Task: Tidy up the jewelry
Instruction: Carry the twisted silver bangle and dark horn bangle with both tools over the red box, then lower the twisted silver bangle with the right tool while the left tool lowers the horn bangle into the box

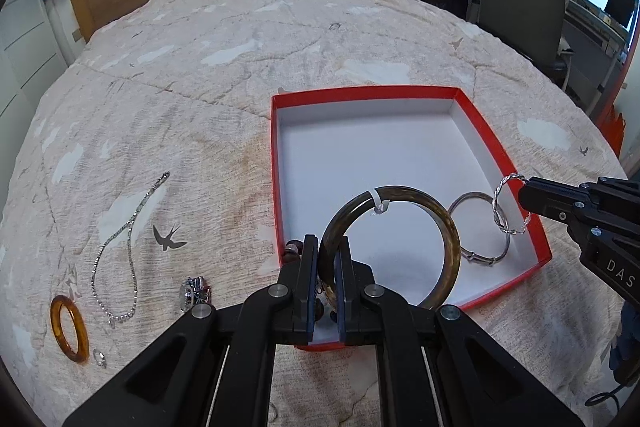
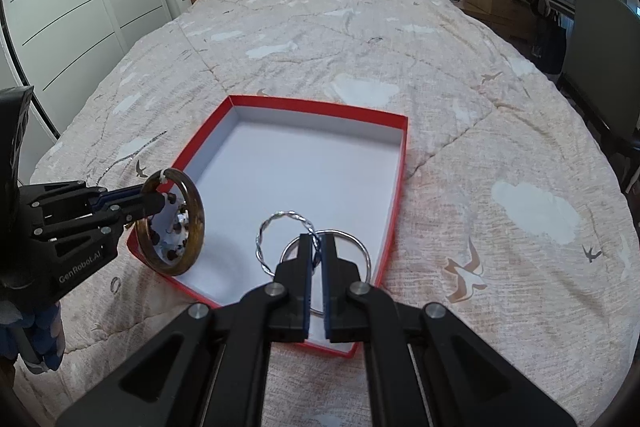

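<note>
Fingers of the left gripper (image 1: 327, 259) pinch a brown bangle (image 1: 394, 247) over the red box (image 1: 480, 115); the right gripper (image 2: 316, 247) clamps a twisted silver bracelet (image 2: 280, 227). One silver bangle (image 1: 480, 227) and beads already lie inside. At lower left, amber bangle (image 1: 69, 329), chain (image 1: 120, 251) and small pieces wait on the bedspread (image 1: 200, 47).

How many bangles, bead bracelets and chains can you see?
Bangles: 4 (dark brown in the left claw, twisted silver in the right claw, plain silver in the red box, orange on the bed)
Bead bracelets: 1
Chains: 1
Total: 6
</note>
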